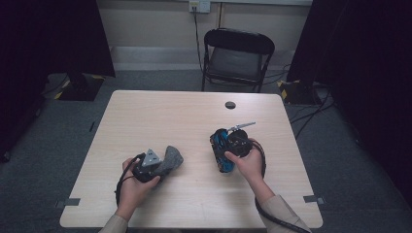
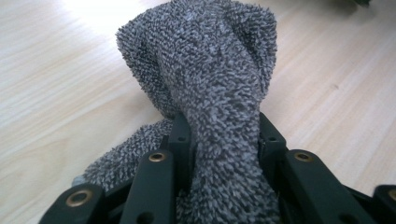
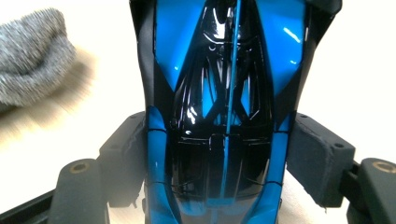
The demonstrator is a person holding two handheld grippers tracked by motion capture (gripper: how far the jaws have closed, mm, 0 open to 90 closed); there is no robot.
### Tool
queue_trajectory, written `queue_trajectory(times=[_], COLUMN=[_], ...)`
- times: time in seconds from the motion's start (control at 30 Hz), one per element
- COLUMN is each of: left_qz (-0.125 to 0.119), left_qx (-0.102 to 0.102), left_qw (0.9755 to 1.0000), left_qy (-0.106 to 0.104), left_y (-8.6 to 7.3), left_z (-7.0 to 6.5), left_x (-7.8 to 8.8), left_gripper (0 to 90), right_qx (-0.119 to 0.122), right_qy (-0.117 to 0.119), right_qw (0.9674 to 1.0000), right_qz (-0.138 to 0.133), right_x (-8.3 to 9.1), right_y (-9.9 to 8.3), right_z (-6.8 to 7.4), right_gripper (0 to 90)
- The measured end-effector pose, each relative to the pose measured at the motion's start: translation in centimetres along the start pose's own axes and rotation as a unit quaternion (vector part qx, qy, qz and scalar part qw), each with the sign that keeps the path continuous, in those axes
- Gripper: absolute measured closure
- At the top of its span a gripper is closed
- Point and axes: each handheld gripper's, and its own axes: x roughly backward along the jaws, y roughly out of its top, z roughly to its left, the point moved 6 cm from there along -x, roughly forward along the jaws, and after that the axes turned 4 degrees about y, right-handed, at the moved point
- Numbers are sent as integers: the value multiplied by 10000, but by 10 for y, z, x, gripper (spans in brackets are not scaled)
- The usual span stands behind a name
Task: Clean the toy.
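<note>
Step in hand, as I judge: wiping toy car with cloth, both things gripped, not yet brought together.

Left gripper (image 1: pixel 163 162) at 7 o'clock on table (image 1: pixel 145 111), jaws clamped on grey cloth (image 2: pixel 205 93); cloth bunch sticks out past jaws.

Right gripper (image 1: pixel 224 153) at 4 o'clock, pads pressed on both sides of blue-black toy car (image 3: pixel 224 116), car roof toward camera.

Cloth and car apart.

Next move probably: bring cloth to 3 o'clock onto car body, keep car steady.

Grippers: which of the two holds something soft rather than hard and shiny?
The left gripper: it is shut on a fuzzy grey cloth. The right gripper clamps a glossy blue-and-black toy car.
</note>
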Motion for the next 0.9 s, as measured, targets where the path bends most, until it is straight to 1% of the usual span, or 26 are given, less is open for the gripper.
queue_trajectory(times=[0.07,0.13,0.17,0.23,0.3,0.33,0.43,0.5,0.63,0.9], left_qz=[-24,-36,-27,-37,-42,-48,-39,-53,-35,-18], left_qx=[53,108,87,77,34,32,6,0,29,33], left_qw=[10000,9999,10000,10000,10000,10000,10000,10000,10000,10000], left_qy=[39,22,28,16,5,-10,-12,-3,13,13], left_y=[0,-1,-1,-1,-1,0,0,0,-2,-2], left_z=[3,4,5,5,4,4,3,4,6,6], left_x=[1,1,1,1,1,1,1,1,1,-1], left_gripper=[671,671,671,671,671,671,671,671,671,671], right_qx=[-3,-11,-8,-26,-39,-34,-111,-103,-147,-133], right_qy=[-12,-53,-64,-94,-131,-162,-133,-189,-173,-216], right_qw=[10000,9998,9998,9998,9999,9999,9996,9995,9995,9994], right_qz=[98,184,208,176,86,-1,-206,-233,-233,-226], right_x=[0,0,-1,-1,-2,-3,-8,-12,-19,-22], right_y=[1,1,2,3,3,3,-1,-5,-12,-15], right_z=[-2,-5,-6,-8,-10,-11,-13,-15,-18,-22], right_gripper=[273,273,273,272,271,270,270,271,273,274])
